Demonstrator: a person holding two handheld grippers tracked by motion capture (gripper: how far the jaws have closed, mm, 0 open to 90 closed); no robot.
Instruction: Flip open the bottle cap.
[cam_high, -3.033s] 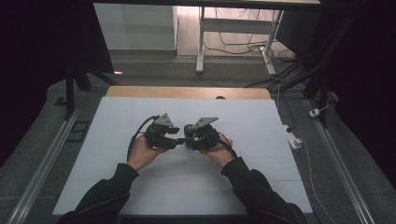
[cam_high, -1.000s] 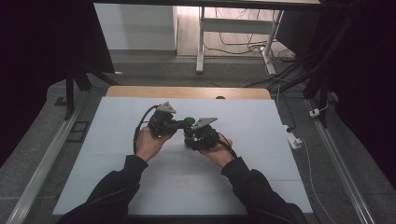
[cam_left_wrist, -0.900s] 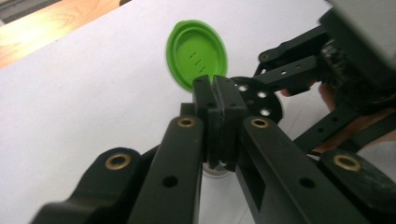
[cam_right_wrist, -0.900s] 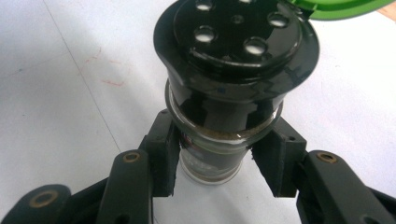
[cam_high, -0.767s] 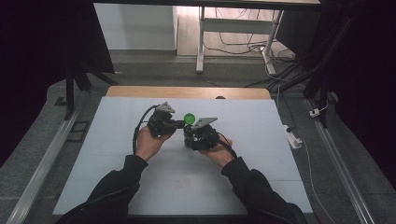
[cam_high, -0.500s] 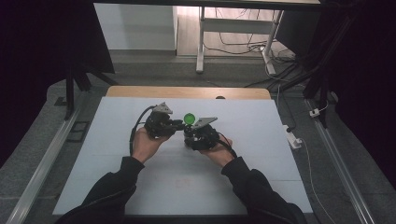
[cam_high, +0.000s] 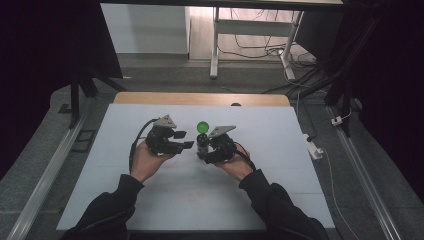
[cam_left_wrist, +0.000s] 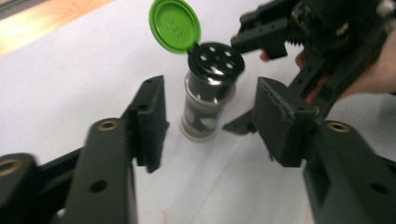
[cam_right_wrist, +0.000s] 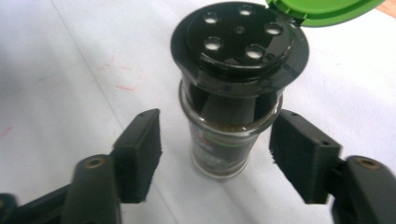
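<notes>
White table (cam_high: 150, 200): spice jar (cam_right_wrist: 231, 135) upright, green lid (cam_left_wrist: 174, 25) open; both tools wide.

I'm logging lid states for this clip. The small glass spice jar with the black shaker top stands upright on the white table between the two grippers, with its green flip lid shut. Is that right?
Not quite: the green flip lid is open, tipped back on its hinge, baring the holes of the black shaker top, as the left gripper view shows. The small glass spice jar does stand upright on the white table between the left gripper and the right gripper.
</notes>
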